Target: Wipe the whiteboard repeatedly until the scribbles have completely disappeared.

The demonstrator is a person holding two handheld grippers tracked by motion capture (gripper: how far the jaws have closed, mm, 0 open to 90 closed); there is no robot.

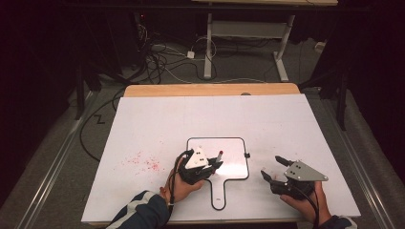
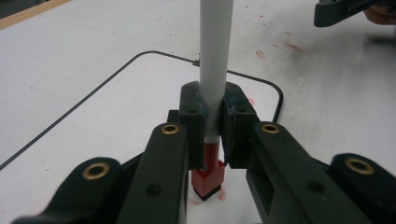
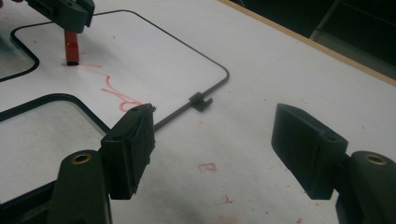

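Observation:
A small whiteboard with a black rim and a handle lies on the white table. My left gripper is shut on a white marker, which stands nearly upright. In the left gripper view the jaws clamp the marker's barrel, and its red end touches the board. Red scribbles run across the board beside that red end. My right gripper stands open just right of the board, and nothing sits between its jaws.
Faint red stains mark the table left of the board. A small black clip sticks out from the board's right rim. Beyond the table's far wooden edge lie cables and a desk frame on the floor.

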